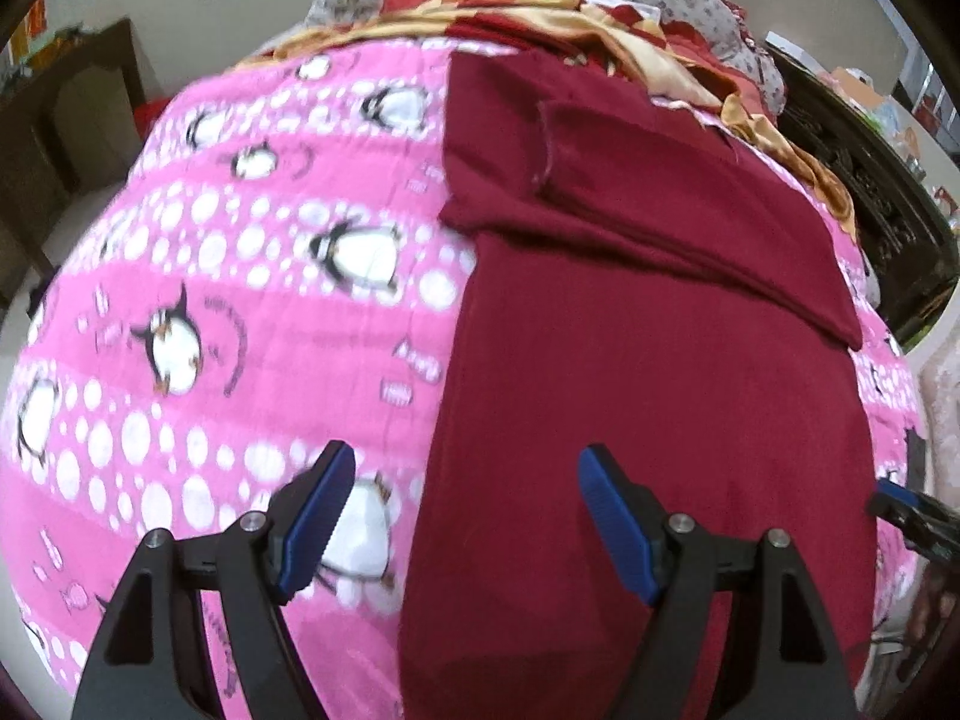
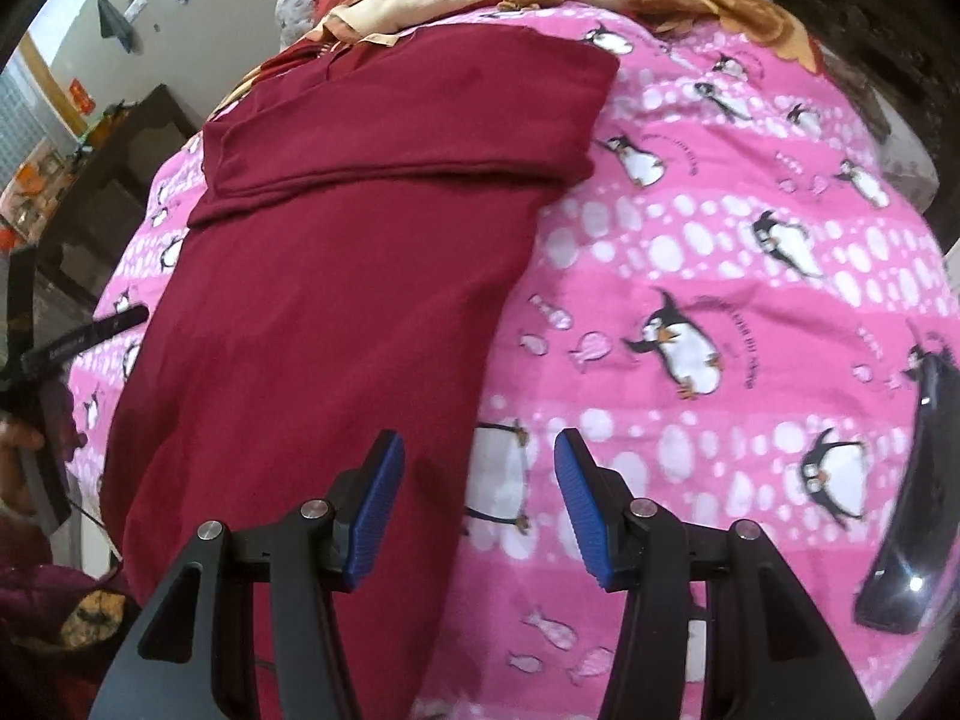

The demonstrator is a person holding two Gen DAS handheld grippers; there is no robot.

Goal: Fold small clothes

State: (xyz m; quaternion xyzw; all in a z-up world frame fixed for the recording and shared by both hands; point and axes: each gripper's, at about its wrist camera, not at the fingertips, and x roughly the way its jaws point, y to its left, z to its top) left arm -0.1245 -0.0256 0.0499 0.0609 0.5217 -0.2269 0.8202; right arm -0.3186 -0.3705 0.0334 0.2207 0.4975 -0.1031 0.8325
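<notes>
A dark red garment (image 1: 648,372) lies flat on a pink penguin-print blanket (image 1: 228,276), folded into a long strip with a sleeve folded across its far part. It also shows in the right wrist view (image 2: 336,312). My left gripper (image 1: 465,516) is open and empty, hovering over the garment's left edge near its near end. My right gripper (image 2: 477,504) is open and empty, hovering over the garment's right edge. The tip of the right gripper (image 1: 912,516) shows at the right of the left wrist view.
A heap of red, gold and floral cloth (image 1: 540,6) lies at the far end of the blanket. Dark wooden furniture (image 1: 66,120) stands to the left. A black glossy object (image 2: 912,510) lies on the blanket (image 2: 720,252) at the right.
</notes>
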